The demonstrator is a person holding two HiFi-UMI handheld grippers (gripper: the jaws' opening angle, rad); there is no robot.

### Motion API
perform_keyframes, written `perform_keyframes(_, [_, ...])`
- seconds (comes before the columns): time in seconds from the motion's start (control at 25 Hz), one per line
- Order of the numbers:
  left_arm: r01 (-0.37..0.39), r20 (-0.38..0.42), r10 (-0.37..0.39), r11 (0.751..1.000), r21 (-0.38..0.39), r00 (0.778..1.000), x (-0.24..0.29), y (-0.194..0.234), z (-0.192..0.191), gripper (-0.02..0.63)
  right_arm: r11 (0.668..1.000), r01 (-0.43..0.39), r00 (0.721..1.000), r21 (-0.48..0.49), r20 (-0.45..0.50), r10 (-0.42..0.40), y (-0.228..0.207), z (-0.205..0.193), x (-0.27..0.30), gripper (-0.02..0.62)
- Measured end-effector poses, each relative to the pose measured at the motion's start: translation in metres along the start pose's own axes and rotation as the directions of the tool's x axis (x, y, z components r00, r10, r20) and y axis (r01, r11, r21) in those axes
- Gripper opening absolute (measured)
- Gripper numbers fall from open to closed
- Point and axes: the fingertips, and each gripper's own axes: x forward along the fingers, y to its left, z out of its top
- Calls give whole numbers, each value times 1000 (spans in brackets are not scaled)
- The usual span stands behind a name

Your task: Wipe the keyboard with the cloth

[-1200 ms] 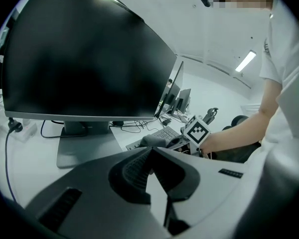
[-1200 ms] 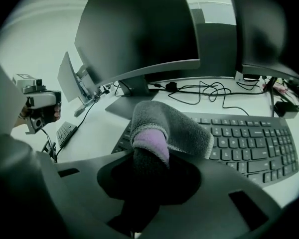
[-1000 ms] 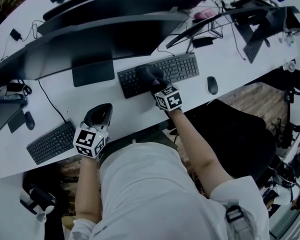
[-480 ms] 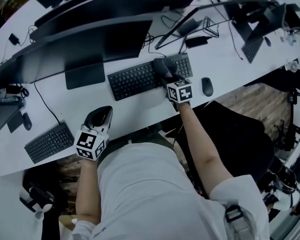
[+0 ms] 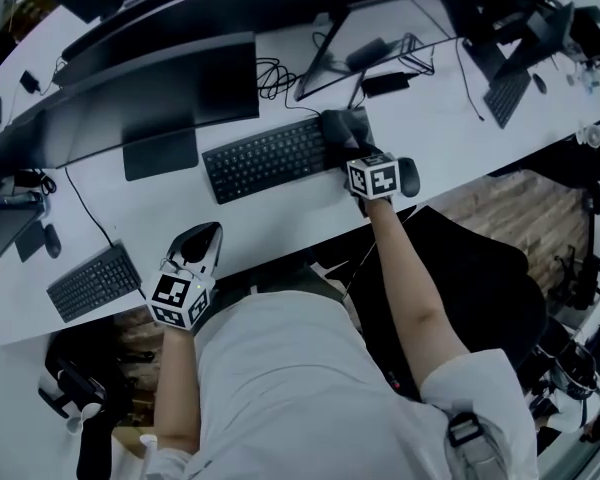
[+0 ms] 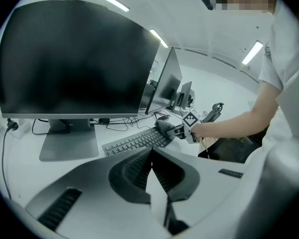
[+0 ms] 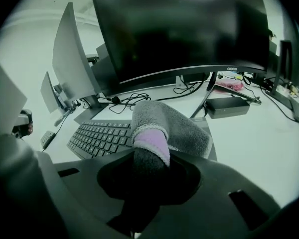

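The right gripper [image 5: 348, 146] pinches a grey cloth [image 5: 342, 126]. A fold of it is bunched between the jaws, and the rest spreads out ahead of them. The cloth lies on the right end of the black keyboard [image 5: 265, 158], whose keys run off to this gripper's left. A dark mouse [image 5: 408, 176] sits on the white bench [image 5: 280, 223] just to the right of the gripper. Well off to its left, by the near edge of the bench, the left gripper [image 5: 202, 240] has its jaws pressed together on nothing. It points towards a monitor [image 6: 74, 59] and its stand beyond. A second keyboard [image 5: 90, 283] lies further to the left gripper's left.
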Motion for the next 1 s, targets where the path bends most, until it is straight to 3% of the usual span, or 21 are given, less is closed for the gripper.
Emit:
perform_keyframes(0.52, [0, 21, 1, 1000, -21, 1000, 0, -17, 5, 2, 984, 86, 994, 158, 51, -95, -61, -26, -41, 95])
perform_keyframes(0.76, [30, 18, -30, 1000, -1, 999, 2, -20, 5, 2, 974, 93, 992, 208, 69, -110, -51, -48, -51, 92])
perform_keyframes(1.0, [38, -8, -38, 999, 37, 999, 0, -18, 4, 2, 980, 97, 992, 172, 69, -110, -15, -60, -45, 91])
